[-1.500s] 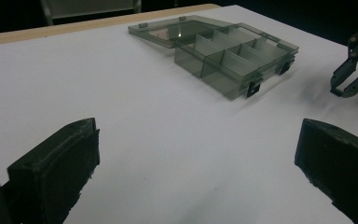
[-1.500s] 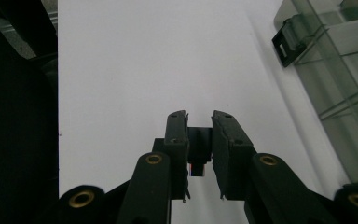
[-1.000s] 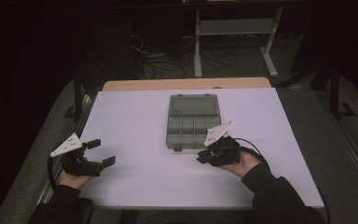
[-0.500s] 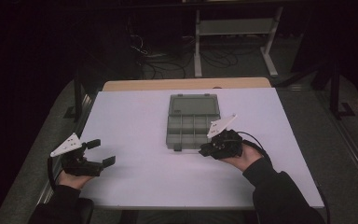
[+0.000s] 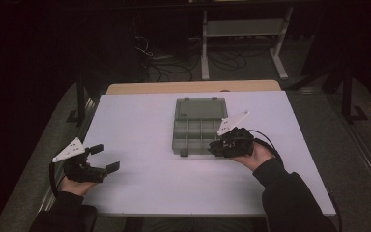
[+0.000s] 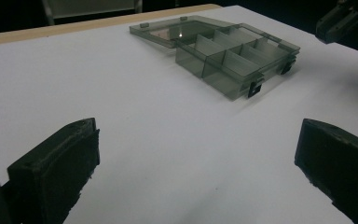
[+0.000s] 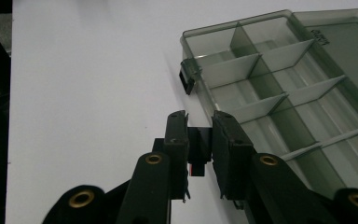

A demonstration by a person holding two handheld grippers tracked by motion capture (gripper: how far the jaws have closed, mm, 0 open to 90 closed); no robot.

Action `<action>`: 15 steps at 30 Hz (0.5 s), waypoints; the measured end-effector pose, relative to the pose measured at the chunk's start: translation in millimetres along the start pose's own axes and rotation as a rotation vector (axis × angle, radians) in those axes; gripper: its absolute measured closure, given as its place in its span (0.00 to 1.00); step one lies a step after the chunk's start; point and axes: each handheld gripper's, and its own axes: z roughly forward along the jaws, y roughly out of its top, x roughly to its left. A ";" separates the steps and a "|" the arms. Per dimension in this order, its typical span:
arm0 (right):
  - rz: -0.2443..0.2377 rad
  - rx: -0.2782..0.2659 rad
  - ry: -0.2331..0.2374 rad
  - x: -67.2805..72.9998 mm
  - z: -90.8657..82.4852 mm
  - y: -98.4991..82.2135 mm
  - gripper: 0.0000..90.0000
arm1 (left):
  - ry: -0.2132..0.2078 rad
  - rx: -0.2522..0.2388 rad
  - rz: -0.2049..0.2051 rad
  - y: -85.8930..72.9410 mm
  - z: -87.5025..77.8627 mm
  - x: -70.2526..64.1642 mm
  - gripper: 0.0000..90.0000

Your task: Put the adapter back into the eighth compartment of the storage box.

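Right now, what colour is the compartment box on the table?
Translucent smoky grey, with black latches; the compartment box shows best in the right gripper view.

Wide bare counter (image 5: 140, 121) is left between the left gripper (image 5: 107, 157) and the organizer box (image 5: 198, 126), so a straight approach is unobstructed. The box's near right corner is crowded by the right gripper (image 5: 213, 147). Behind the compartments, room is taken by the flat-lying lid (image 5: 200, 107).

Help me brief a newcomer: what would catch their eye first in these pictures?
The open smoky compartment box at the middle of the white table, its lid lying flat behind it. Next, the right gripper at the box's near right corner, shut on a small black piece, while the left gripper rests open near the table's left edge.
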 end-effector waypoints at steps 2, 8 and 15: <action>0.001 -0.003 -0.005 -2.8 -1.4 0.5 0.83 | 0.000 -0.001 -0.001 0.0 -0.1 0.0 0.00; 0.014 -0.021 -0.020 -9.5 -4.9 1.5 0.83 | 0.000 -0.001 -0.001 0.0 -0.1 0.0 0.00; 0.016 -0.031 -0.040 -15.6 -8.5 3.7 0.83 | 0.000 0.000 -0.001 0.0 0.0 0.0 0.00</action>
